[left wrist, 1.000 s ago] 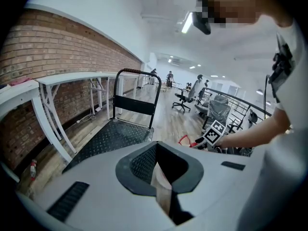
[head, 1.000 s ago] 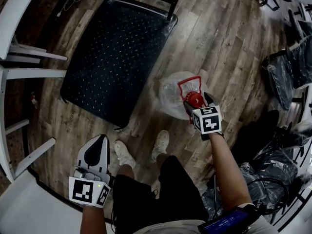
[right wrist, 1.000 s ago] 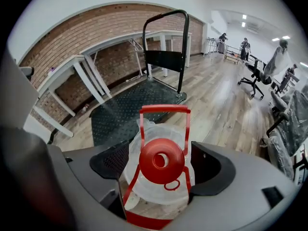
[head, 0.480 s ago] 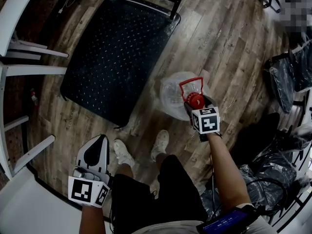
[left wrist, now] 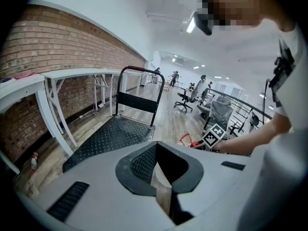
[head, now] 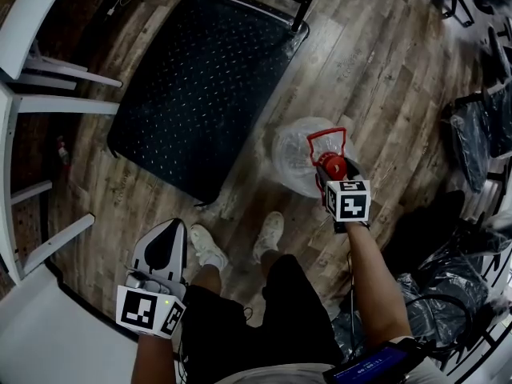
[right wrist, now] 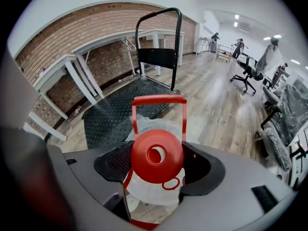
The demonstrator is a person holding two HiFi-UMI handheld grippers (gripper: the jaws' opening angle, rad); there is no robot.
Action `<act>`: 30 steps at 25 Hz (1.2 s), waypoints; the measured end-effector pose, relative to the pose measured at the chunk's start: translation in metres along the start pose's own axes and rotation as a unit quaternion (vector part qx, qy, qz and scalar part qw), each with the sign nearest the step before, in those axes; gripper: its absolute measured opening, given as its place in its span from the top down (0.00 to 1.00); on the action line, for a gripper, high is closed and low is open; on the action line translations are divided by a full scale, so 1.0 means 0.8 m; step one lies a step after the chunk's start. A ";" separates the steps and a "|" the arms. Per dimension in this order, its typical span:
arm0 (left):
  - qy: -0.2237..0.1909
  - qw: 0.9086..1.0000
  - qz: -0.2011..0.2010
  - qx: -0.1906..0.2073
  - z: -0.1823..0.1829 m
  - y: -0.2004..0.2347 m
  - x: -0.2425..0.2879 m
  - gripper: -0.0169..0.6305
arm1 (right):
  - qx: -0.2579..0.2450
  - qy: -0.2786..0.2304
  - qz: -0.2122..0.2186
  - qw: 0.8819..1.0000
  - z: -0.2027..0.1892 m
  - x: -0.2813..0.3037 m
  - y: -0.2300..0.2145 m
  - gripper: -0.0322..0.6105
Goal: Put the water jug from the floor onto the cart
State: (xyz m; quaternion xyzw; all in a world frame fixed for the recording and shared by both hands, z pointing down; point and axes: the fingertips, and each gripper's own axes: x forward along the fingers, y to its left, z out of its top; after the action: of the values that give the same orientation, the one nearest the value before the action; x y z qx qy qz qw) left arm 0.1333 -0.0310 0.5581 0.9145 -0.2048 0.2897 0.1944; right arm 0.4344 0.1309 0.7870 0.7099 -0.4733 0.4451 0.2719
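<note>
1. Head view: the water jug (head: 298,160) is seen standing on the floor (head: 384,78) just beside the near corner of the cart (head: 200,86), where it stood a second ago; the right gripper (head: 331,170) is held over the red cap (head: 328,165), with the red handle (head: 327,138) upright beyond it; no lift has been made; the left gripper (head: 170,234) is kept low beside the person's leg, well apart from the jug

2. Left gripper view: its fingers are shown pressed together with nothing between them; the cart (left wrist: 113,134) is seen ahead and the jug's handle (left wrist: 185,139) far off to the right; nothing here has altered, and no part in the grasp is being taken by this gripper

3. Right gripper view: the red cap (right wrist: 156,155) is framed between the jaws, which have just been closing on it; they are still spread to either side of its rim, and no firm pinch is shown; the jug's clear body (right wrist: 154,189) is seen below, on the floor; the grasp is judged to be under way, so that the squeeze must be finished before the jug can be raised and carried to the cart (right wrist: 127,107)
</note>
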 end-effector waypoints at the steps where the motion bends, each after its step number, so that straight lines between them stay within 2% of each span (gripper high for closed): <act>1: -0.001 1.000 0.001 0.000 0.001 0.001 -0.002 0.98 | 0.004 -0.002 -0.003 1.000 -0.001 -0.003 -0.001 0.46; 6: -0.011 1.000 0.009 -0.001 0.008 0.015 -0.013 0.98 | 0.024 -0.028 -0.016 0.999 0.006 -0.040 -0.005 0.46; 12: -0.025 0.999 0.019 -0.014 0.027 0.033 -0.039 0.98 | 0.027 -0.052 -0.032 0.998 0.050 -0.122 0.001 0.46; 19: -0.056 0.997 0.039 -0.021 0.051 0.059 -0.074 0.98 | 0.028 -0.075 -0.031 0.996 0.101 -0.216 0.019 0.46; 24: -0.068 0.995 0.064 -0.022 0.057 0.081 -0.092 0.98 | -0.016 -0.091 -0.011 0.996 0.145 -0.255 0.056 0.46; 30: -0.081 0.992 0.097 -0.031 0.055 0.118 -0.127 0.98 | -0.080 -0.099 0.018 0.992 0.195 -0.253 0.121 0.46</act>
State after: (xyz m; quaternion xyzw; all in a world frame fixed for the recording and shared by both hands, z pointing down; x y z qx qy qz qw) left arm 0.0310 -0.1047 0.4853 0.9041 -0.3166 0.2261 0.1767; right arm 0.3724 0.0529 0.5323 0.7176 -0.5448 0.3385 0.2716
